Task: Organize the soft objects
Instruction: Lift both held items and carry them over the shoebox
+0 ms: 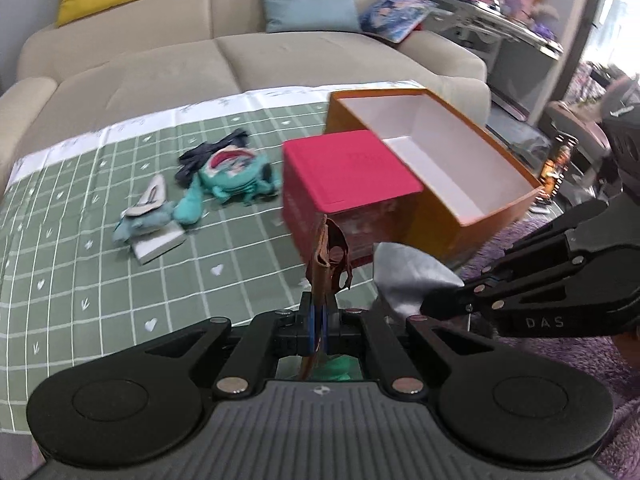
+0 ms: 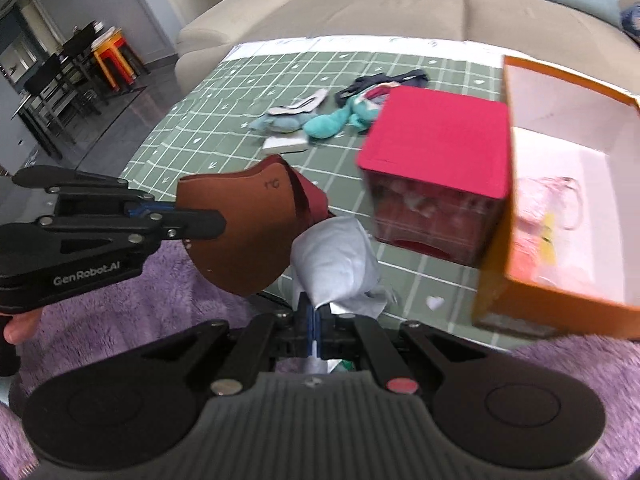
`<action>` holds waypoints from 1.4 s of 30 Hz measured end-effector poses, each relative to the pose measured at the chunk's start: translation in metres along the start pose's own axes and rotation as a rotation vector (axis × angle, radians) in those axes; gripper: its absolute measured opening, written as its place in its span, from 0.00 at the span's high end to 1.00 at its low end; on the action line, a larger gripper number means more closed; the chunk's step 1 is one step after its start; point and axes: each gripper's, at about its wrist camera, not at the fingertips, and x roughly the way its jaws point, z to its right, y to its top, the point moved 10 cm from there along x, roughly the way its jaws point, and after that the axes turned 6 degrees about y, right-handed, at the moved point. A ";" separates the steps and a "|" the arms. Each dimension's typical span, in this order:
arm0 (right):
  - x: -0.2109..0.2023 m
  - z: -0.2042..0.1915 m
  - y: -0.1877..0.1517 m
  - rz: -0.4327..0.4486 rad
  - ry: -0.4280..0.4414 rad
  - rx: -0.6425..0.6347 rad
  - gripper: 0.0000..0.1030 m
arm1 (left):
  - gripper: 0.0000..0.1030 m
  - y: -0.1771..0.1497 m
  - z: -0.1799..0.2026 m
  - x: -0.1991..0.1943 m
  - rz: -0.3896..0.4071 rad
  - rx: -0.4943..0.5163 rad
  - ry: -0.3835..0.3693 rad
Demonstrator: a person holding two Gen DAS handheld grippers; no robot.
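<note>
Nearest me, my left gripper (image 1: 320, 312) has its fingers clamped tight on a brown leather piece (image 1: 329, 254), pinched by its lower edge so it stands up edge-on, long axis running away from me toward the boxes. My right gripper (image 2: 316, 320) is likewise fully closed, on a pale grey cloth (image 2: 334, 258) that bunches upward from the fingers. I judge both are carried over the near edge of the tabletop (image 1: 120, 280) on the way to a container. Just beyond sits a red box (image 1: 348, 168), lid on, touching an open orange box (image 1: 492, 216). Further left lie teal plush toys (image 1: 236, 178), a dark cloth (image 1: 212, 152) and a white block (image 1: 160, 244), with the sofa (image 1: 280, 56) behind
</note>
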 end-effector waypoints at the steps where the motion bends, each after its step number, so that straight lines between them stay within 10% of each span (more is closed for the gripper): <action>1: -0.005 0.003 -0.002 0.009 -0.008 0.002 1.00 | 0.97 0.002 0.006 -0.001 0.002 0.014 -0.002; 32: -0.159 0.112 0.046 0.383 -0.276 0.078 1.00 | 0.97 0.154 0.135 -0.015 0.220 0.125 -0.168; 42: -0.150 0.164 0.063 0.414 -0.369 0.112 1.00 | 0.97 0.175 0.161 0.039 0.170 0.132 -0.159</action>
